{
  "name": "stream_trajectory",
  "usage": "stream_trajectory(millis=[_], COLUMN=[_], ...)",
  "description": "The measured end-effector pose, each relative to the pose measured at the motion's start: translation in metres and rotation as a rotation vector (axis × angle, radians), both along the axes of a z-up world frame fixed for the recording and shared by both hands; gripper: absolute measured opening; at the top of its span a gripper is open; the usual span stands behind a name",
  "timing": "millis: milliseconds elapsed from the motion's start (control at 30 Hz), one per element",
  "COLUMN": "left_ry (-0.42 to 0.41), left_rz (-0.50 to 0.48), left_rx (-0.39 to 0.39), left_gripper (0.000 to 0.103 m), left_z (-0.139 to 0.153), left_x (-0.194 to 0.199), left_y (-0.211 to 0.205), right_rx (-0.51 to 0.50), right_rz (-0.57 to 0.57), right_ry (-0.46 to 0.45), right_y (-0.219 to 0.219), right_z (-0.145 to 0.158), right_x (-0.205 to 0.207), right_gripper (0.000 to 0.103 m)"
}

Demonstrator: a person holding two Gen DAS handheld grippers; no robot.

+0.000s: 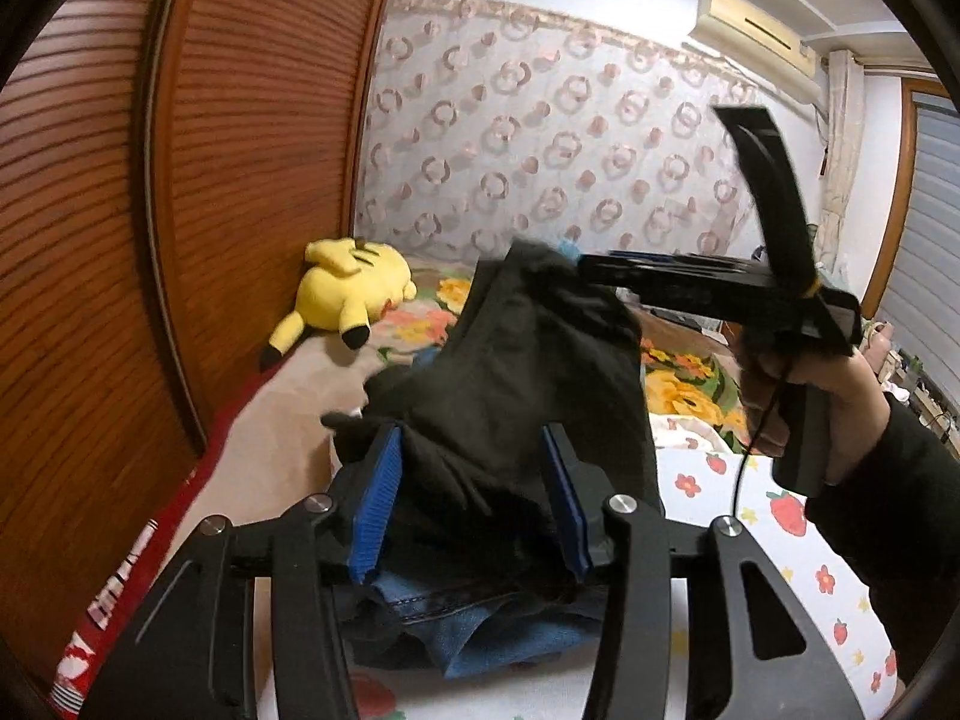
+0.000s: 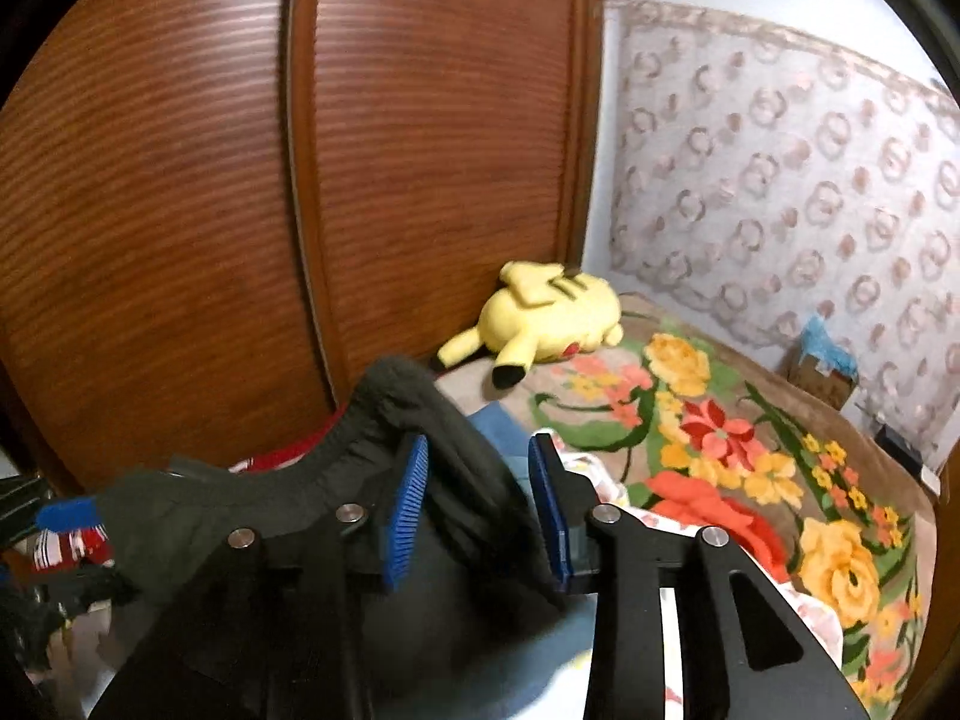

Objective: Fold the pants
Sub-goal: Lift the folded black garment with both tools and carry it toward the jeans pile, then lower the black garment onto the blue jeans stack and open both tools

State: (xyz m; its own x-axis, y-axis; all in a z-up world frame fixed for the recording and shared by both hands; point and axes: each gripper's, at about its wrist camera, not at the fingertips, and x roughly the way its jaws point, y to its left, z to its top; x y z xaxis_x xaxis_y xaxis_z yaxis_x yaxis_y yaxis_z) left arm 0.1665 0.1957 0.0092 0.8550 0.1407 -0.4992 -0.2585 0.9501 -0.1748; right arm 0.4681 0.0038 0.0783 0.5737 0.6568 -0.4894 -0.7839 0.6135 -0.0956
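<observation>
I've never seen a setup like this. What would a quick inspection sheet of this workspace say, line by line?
Surface: bed under a floral blanket; strawberry-print sheet nearer.
Job's things: black pants, lifted and bunched between both tools.
Clutter: yellow plush toy; blue jeans under the pants; cardboard box by the wall.
Grippers: left gripper and right gripper each have pants cloth between their blue pads; jaws look parted.
Cables: thin black cable hanging under the right hand.
Surroundings: wooden wardrobe doors, patterned curtain, air conditioner.

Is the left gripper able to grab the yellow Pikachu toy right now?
Probably not. The left gripper has the black pants bunched between its fingers, and the Pikachu plush lies farther back by the wardrobe.
</observation>
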Motion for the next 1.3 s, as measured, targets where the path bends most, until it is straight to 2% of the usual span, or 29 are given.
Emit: stream_trajectory(millis=[133,333,433,633,733,933,1067,1100,1167,1300], left_ry=[-0.024,0.043,0.101,0.139,0.144,0.145,0.143,0.141,0.137,0.133], left_rz=[-0.019,-0.082,-0.09,-0.078,-0.084,-0.091,-0.108,-0.112,-0.121,-0.139], left_rx=[0.021,0.044,0.041,0.039,0.05,0.059,0.054,0.058,0.061,0.058], left_gripper=[0.048,0.048,0.048,0.048,0.048,0.049,0.065,0.066,0.079,0.083], left_z=[0.01,-0.004,-0.021,-0.035,-0.034,-0.034,-0.033,-0.032,-0.031,-0.03], left_x=[0.0,0.023,0.032,0.036,0.036,0.037,0.035,0.034,0.032,0.027], left_y=[-0.003,-0.013,-0.014,-0.012,-0.014,-0.013,-0.016,-0.018,-0.021,-0.028], right_rx=[0.051,0.027,-0.008,-0.021,-0.005,0.026,0.045,0.05,0.062,0.091], right_rz=[0.037,0.127,0.1,0.022,0.016,0.001,-0.004,-0.005,-0.005,-0.022], right_ry=[0.007,0.069,0.088,0.116,0.136,0.12,0.099,0.095,0.088,0.079], right_y=[-0.019,-0.019,-0.013,-0.003,0.009,0.0,-0.017,-0.021,-0.028,-0.046], right_z=[0.006,-0.016,-0.026,-0.04,-0.041,-0.042,-0.041,-0.042,-0.04,-0.04], right_x=[-0.014,-0.022,-0.007,0.023,0.024,0.007,-0.014,-0.02,-0.032,-0.054], right_gripper=[0.037,0.037,0.037,0.037,0.037,0.037,0.037,0.037,0.037,0.037])
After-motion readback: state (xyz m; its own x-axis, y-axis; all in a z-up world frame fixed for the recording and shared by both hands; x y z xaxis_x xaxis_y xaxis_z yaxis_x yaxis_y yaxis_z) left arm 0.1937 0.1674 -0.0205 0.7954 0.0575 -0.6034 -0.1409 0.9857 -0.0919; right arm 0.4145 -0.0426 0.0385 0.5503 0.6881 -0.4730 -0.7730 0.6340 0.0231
